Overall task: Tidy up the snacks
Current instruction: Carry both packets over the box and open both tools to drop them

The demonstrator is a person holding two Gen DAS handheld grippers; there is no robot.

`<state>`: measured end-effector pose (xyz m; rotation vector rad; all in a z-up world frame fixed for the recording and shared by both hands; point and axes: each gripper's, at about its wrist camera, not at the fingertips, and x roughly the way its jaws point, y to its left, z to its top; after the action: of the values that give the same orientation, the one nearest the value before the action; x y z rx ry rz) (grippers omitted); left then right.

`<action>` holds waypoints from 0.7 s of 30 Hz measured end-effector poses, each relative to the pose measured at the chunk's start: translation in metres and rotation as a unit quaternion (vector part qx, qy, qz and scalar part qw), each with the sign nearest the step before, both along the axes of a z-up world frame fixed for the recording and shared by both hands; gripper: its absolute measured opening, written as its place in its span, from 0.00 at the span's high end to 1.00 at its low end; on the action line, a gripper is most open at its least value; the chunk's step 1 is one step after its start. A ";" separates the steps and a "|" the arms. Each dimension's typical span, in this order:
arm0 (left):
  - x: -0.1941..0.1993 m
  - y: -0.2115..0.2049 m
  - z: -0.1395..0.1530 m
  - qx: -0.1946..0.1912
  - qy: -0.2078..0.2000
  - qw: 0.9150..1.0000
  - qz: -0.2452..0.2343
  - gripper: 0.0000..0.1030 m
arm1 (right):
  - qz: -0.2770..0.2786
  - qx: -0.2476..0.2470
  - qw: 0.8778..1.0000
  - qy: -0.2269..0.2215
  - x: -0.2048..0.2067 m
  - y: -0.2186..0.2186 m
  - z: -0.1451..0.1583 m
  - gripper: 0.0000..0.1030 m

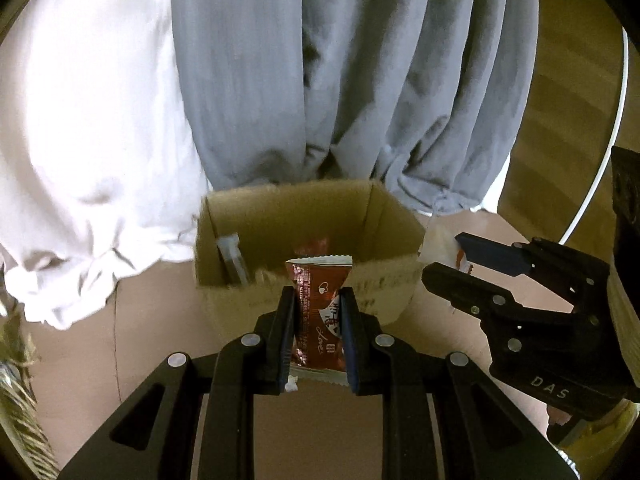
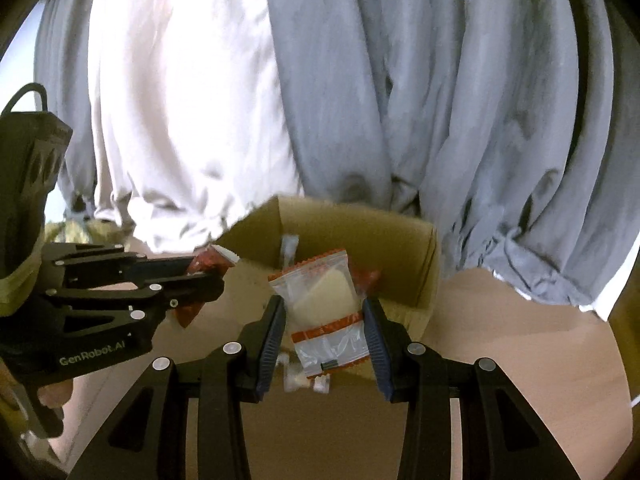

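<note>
Snacks are held in both claws, close to an open cardboard box (image 1: 384, 216) that stands on a tan table (image 1: 160, 320). Clamped between the fingers of the left gripper (image 1: 318, 312) is a red snack packet (image 1: 320, 300) with white lettering and a small heart mark; it stands upright in the claw, its crimped top edge poking past the fingertips and overlapping the box's near wall just ahead. Deeper in the box, beyond the left claw, a clear tube-like wrapper (image 1: 232, 256) leans against the left inner wall, and a bit of another red wrapper (image 1: 314, 248) shows behind the held packet. The right gripper (image 2: 324, 320) has its fingers closed against the sides of a clear packet with orange bands (image 2: 324, 308) holding a pale yellow piece; this packet tilts slightly and rises ahead of the claw toward the box opening, whose corner sits directly beyond it. Seen from the right wrist view, the left claw lies off to the left at about the same depth, with its red packet reaching the box's near left corner. Grey and white curtains (image 1: 340, 80) hang behind the box, their hems bunched on the table just past its far wall. Small pale crumbs or scraps (image 2: 296, 380) lie on the table under the right claw.
</note>
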<state>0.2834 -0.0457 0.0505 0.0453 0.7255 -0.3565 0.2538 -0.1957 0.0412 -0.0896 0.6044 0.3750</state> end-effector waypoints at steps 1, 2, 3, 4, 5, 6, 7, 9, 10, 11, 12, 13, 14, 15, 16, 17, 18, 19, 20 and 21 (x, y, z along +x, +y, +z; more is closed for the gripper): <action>0.002 0.001 0.003 0.001 -0.004 1.000 0.000 0.79 | -0.003 0.003 1.000 -0.004 0.002 0.001 0.004 0.60; 0.004 0.001 0.005 0.002 -0.007 1.000 0.001 0.79 | -0.005 0.005 1.000 -0.007 0.005 0.001 0.007 0.60; 0.009 0.003 0.009 0.000 -0.012 1.000 0.001 0.79 | -0.006 0.007 1.000 -0.010 0.007 0.002 0.010 0.60; 0.012 0.004 0.011 -0.001 -0.013 1.000 0.000 0.79 | -0.009 0.009 1.000 -0.012 0.010 0.003 0.013 0.60; 0.016 0.004 0.014 -0.002 -0.015 1.000 -0.002 0.79 | -0.012 0.011 1.000 -0.014 0.013 0.003 0.016 0.60; 0.020 0.005 0.016 -0.005 -0.016 1.000 -0.004 0.79 | -0.012 0.013 1.000 -0.016 0.015 0.004 0.018 0.60; 0.024 0.006 0.017 -0.005 -0.015 1.000 -0.005 0.79 | -0.014 0.015 1.000 -0.018 0.018 0.005 0.020 0.60; 0.034 0.006 0.018 -0.009 -0.014 1.000 -0.007 0.79 | -0.013 0.022 1.000 -0.019 0.024 0.006 0.023 0.60; 0.038 0.007 0.017 -0.012 -0.012 1.000 -0.009 0.79 | -0.011 0.026 0.999 -0.017 0.029 0.007 0.023 0.60; 0.042 0.007 0.017 -0.013 -0.010 1.000 -0.009 0.79 | -0.009 0.029 0.999 -0.014 0.033 0.008 0.024 0.60; 0.048 0.008 0.016 -0.017 -0.006 1.000 -0.011 0.79 | -0.008 0.032 0.999 -0.010 0.038 0.009 0.024 0.60; 0.052 0.008 0.015 -0.020 -0.003 1.000 -0.012 0.79 | -0.008 0.033 0.999 -0.007 0.042 0.010 0.023 0.60; 0.056 0.008 0.014 -0.021 0.000 1.000 -0.012 0.79 | -0.009 0.033 0.999 -0.004 0.047 0.011 0.022 0.60; 0.062 0.008 0.013 -0.020 0.002 1.000 -0.013 0.79 | -0.010 0.033 0.999 -0.001 0.051 0.011 0.021 0.60; 0.065 0.008 0.011 -0.019 0.004 1.000 -0.014 0.79 | -0.010 0.034 0.999 0.004 0.056 0.012 0.020 0.60; 0.068 0.008 0.010 -0.017 0.005 1.000 -0.014 0.79 | -0.011 0.034 0.999 0.008 0.060 0.012 0.018 0.60; 0.073 0.007 0.008 -0.011 0.006 1.000 -0.013 0.79 | -0.012 0.034 0.999 0.012 0.064 0.013 0.016 0.60; 0.076 0.006 0.006 -0.008 0.007 1.000 -0.014 0.79 | -0.014 0.034 0.999 0.016 0.067 0.013 0.014 0.60; 0.078 0.006 0.005 -0.006 0.008 1.000 -0.014 0.78 | -0.015 0.034 0.999 0.019 0.070 0.013 0.011 0.60; 0.082 0.005 0.003 -0.002 0.010 1.000 -0.015 0.78 | -0.017 0.035 0.999 0.023 0.073 0.012 0.009 0.60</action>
<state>0.3653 -0.0412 0.0535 0.0492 0.7445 -0.3876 0.3270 -0.1837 0.0499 -0.0036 0.6370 0.3651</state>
